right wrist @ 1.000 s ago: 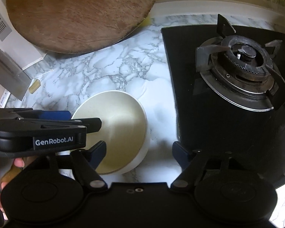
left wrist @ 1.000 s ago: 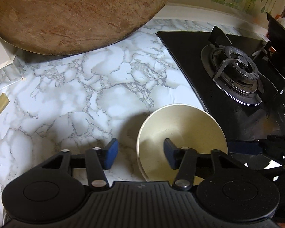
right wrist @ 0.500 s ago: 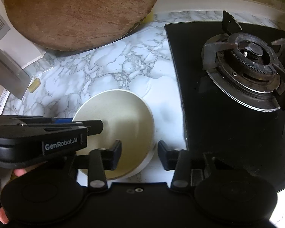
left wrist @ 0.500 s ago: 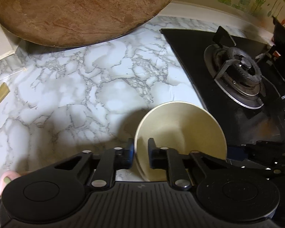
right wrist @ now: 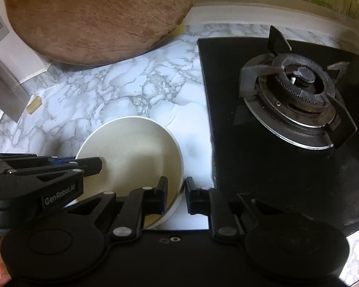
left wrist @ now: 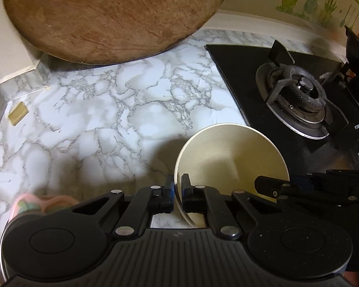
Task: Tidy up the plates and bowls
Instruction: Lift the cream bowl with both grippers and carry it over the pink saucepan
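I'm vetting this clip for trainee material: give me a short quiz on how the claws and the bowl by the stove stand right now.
1. True or false: the left claw is clamped on the rim of the cream bowl.
2. In the right wrist view, what lies right of the bowl? A) a sink B) a gas hob C) a toaster
3. How many claws pinch the bowl?
Key: 1 true; 2 B, the gas hob; 3 two, the left claw and the right claw, on opposite sides of the rim.

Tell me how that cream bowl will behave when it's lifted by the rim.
The bowl looks rigid with a thin rim, so it likely won't flex. Its smooth surface may slip. With the left gripper and right gripper clamping opposite sides, tipping seems unlikely.
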